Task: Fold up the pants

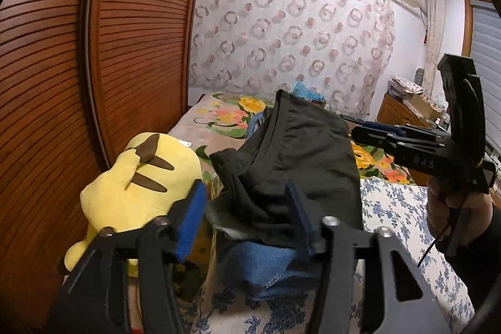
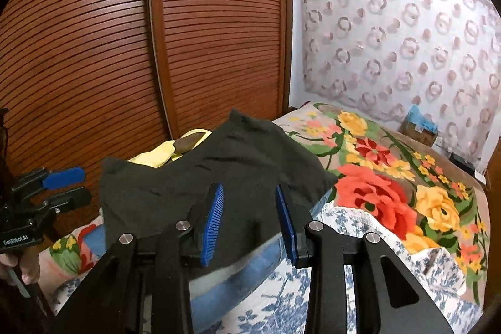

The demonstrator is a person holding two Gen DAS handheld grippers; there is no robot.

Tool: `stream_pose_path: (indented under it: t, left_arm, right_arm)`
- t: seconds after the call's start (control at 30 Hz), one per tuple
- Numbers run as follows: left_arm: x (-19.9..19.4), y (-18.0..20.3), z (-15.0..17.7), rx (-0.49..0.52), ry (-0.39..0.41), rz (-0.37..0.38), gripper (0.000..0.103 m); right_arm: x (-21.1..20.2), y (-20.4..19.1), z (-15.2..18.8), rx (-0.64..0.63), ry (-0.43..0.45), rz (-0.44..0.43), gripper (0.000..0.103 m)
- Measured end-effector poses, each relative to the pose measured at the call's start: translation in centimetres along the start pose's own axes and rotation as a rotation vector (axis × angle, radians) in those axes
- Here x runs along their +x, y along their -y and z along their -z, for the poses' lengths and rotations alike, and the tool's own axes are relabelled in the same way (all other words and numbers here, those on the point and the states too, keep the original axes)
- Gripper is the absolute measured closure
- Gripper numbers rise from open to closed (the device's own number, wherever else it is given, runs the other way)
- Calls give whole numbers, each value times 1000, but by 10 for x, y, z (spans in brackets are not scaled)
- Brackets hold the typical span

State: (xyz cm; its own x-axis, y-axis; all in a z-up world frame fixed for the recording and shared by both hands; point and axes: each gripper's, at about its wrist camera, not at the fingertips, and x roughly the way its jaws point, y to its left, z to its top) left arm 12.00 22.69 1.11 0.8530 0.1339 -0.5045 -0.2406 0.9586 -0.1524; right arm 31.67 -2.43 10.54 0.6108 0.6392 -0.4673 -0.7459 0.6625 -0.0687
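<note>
Nearest you, the left gripper (image 1: 247, 212) stands with its jaws released, gripping nothing, just over the dark pants (image 1: 300, 152). These lie folded on a denim garment (image 1: 263, 268) stacked on the bed (image 1: 400, 208), beside a yellow plush toy (image 1: 141, 177). Your right gripper (image 2: 250, 221) hovers above the same stack with jaws parted and nothing between them. The cloth looks light, soft and limp (it will likely sag and slide off the denim), so take it at a folded edge or the waistband. Farther back, a cardboard box (image 2: 418, 127) holds something blue; what it is cannot be told.
</note>
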Motion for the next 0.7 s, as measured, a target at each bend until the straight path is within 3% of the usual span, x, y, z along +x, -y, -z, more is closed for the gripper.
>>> stream_pose_path:
  t: [0.03,0.17,0.33,0.5,0.57,0.63,0.7]
  left_arm:
    - [-2,0,0,1,4,5,26]
    - [-13,4,-1,22,15,16,21]
    - [-23,12,-1,59,20,6,4]
    - [-33,20,3,81,25,21,0]
    - [-36,23,5,88,20,26,0]
    - [-39,27,8,94,19,22,0]
    - [-40,30,10,102,12,32,0]
  right_arm:
    - [-4,-2,1,4,4,5,67]
    - [-23,-10,5,6,14,16,67]
    - [-45,-21,11,12,32,32,65]
    - [-62,-32,17,17,38,41,47]
    - [-68,-34,20,31,41,36,29]
    - [-75,-36,25,45,48,42,21]
    - [-80,-37,30,53,52,51,20]
